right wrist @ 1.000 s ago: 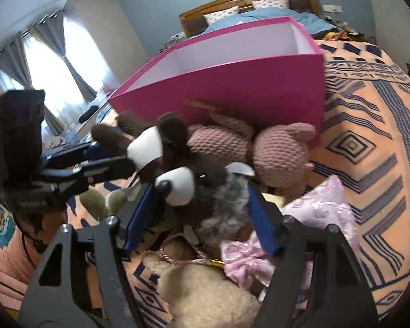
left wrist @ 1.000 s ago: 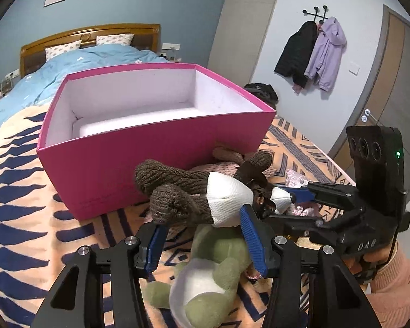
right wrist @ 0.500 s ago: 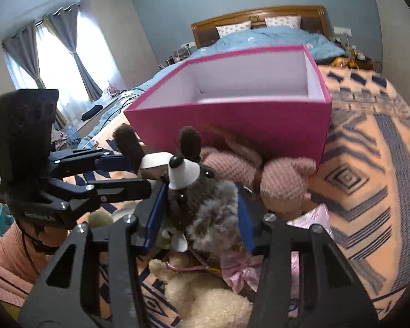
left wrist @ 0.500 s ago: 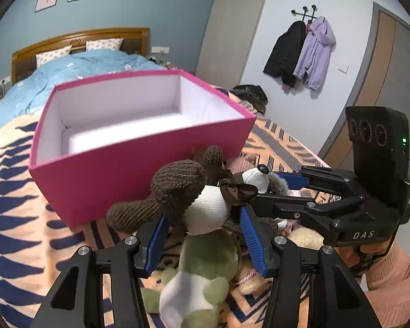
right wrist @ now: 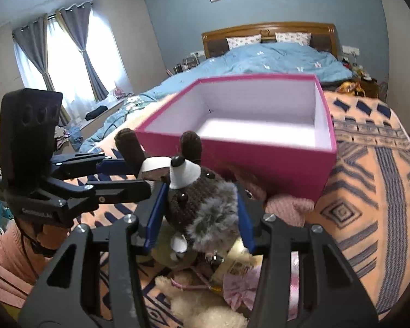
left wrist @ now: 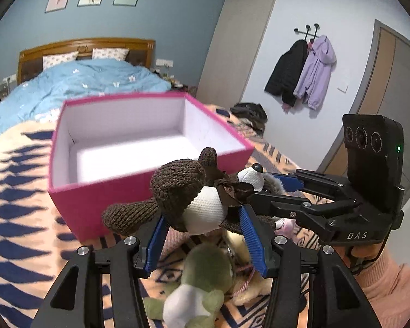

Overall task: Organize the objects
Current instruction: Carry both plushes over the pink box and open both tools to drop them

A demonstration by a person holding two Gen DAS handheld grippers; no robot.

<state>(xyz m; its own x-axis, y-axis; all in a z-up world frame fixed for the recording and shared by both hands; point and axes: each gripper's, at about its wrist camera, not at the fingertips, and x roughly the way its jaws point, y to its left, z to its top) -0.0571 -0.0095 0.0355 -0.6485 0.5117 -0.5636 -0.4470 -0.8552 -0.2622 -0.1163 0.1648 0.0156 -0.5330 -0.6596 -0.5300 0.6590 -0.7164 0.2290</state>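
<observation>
A brown knitted plush dog [left wrist: 177, 186] with a white belly and grey furry head [right wrist: 213, 213] hangs above the toy pile, held from two sides. My left gripper [left wrist: 202, 218] is shut on its body, legs sticking out to the left. My right gripper [right wrist: 199, 210] is shut on its head, blue pads pressed into the fur. In the left wrist view the right gripper [left wrist: 262, 187] reaches in from the right; in the right wrist view the left gripper [right wrist: 136, 176] reaches in from the left. Just behind stands an open pink box [left wrist: 95, 205], white inside and empty [right wrist: 273, 164].
Below the dog lie a green plush [left wrist: 205, 268], a pink knitted plush [right wrist: 287, 207], a cream fluffy plush [right wrist: 205, 306] and a pink bow item [right wrist: 237, 287]. All rest on an orange and navy patterned blanket [right wrist: 369, 191]. A blue duvet [left wrist: 82, 82] lies beyond.
The right jaws closed onto the dog's head. Both grippers rose, lifting the dog off the pile; the box now sits lower in both views.
</observation>
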